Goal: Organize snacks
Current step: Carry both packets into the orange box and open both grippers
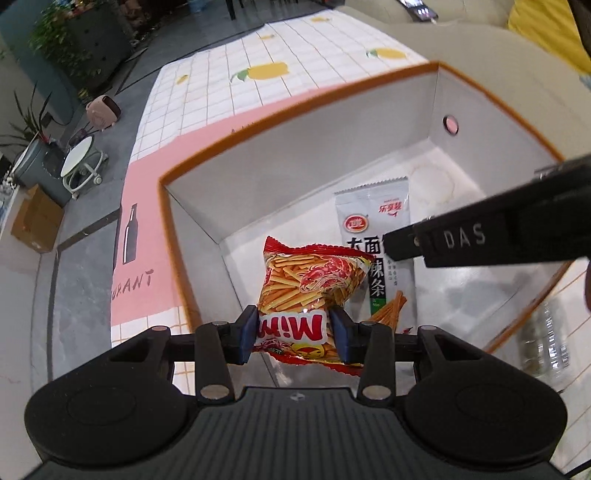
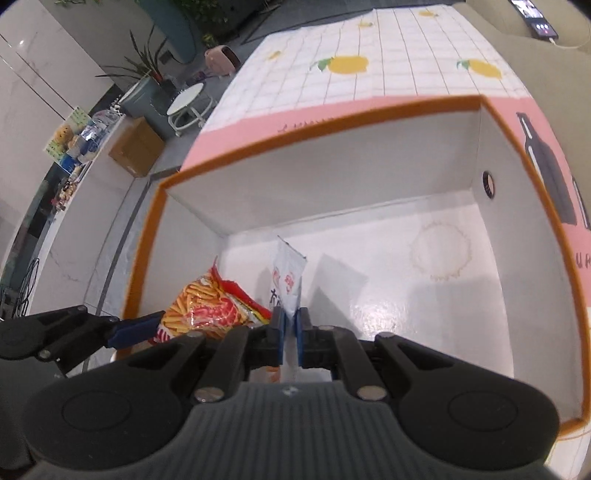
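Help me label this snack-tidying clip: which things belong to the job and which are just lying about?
Job:
- red crinkly Mimi stick-snack bag, in left hand-held gripper
- white flat spicy-strip packet, in right hand-held gripper
- white orange-rimmed cardboard box

Lying about:
- brown carton
- round white stool
- phone

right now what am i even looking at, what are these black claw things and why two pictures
They are two hand-held grippers, one in each of a person's hands, each with a camera looking along its fingers. The left wrist view shows the left gripper clamping a red Mimi snack bag. The right wrist view shows the right gripper pinching a white snack packet. Both hang over an orange-rimmed white box on a tablecloth with lemon prints.
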